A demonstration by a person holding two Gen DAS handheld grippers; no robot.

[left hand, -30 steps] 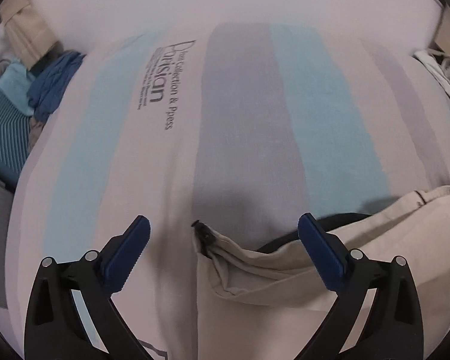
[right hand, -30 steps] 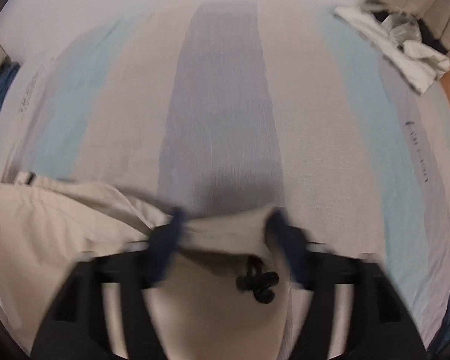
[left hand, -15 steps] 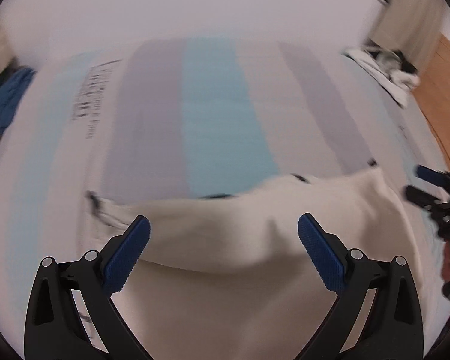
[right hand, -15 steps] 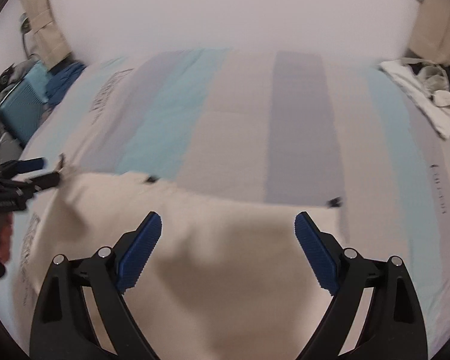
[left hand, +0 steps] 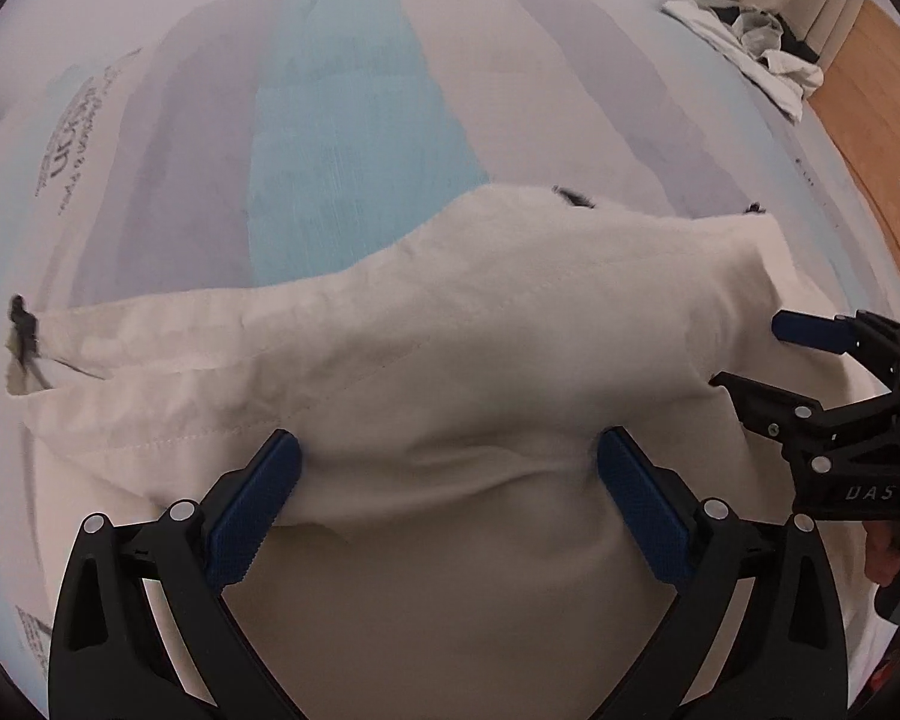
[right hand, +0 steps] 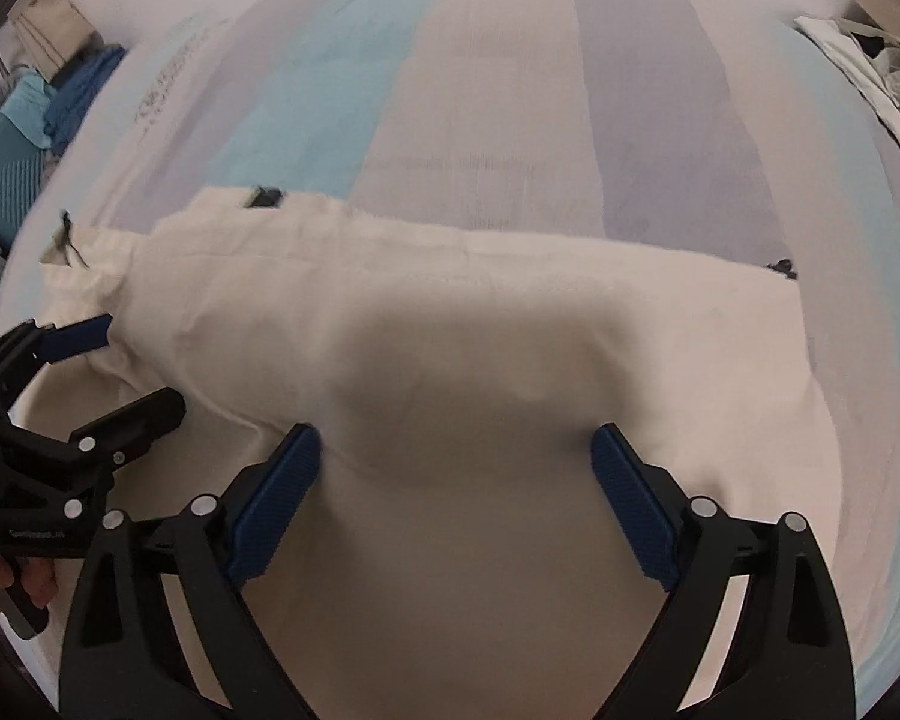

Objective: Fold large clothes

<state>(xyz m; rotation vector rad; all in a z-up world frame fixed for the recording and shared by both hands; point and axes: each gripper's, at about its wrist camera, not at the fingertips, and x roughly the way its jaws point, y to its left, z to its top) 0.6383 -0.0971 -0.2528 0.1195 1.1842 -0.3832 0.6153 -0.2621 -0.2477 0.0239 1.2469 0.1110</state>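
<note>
Garment point(left hand: 480, 312): cream cloth, large, spread across the lower half of both views over the bed point(left hand: 354, 96). Far edge runs left to right through mid-frame, with small dark tabs point(left hand: 573, 198) along it; seam stitching shows at lower left of the left wrist view. Type of garment cannot be told, as the cloth is blurred.

Left gripper point(left hand: 450, 492): bottom centre of its own view, blue pads point(left hand: 252, 510) spread wide, cloth lying between them, nothing clamped. Also seen at the left edge of the right wrist view point(right hand: 114, 360), over the cloth's left part.

Right gripper point(right hand: 456, 492): bottom centre of its view, jaws wide apart above the cloth, nothing clamped. Also seen at the right edge of the left wrist view point(left hand: 762, 354).

Bed: sheet striped in turquoise, grey and beige, with dark print at upper left.

Clothes pile point(left hand: 750, 54): white, upper right, at the bed's far corner.

Blue clothes point(right hand: 78, 96): upper left of the right wrist view.
</note>
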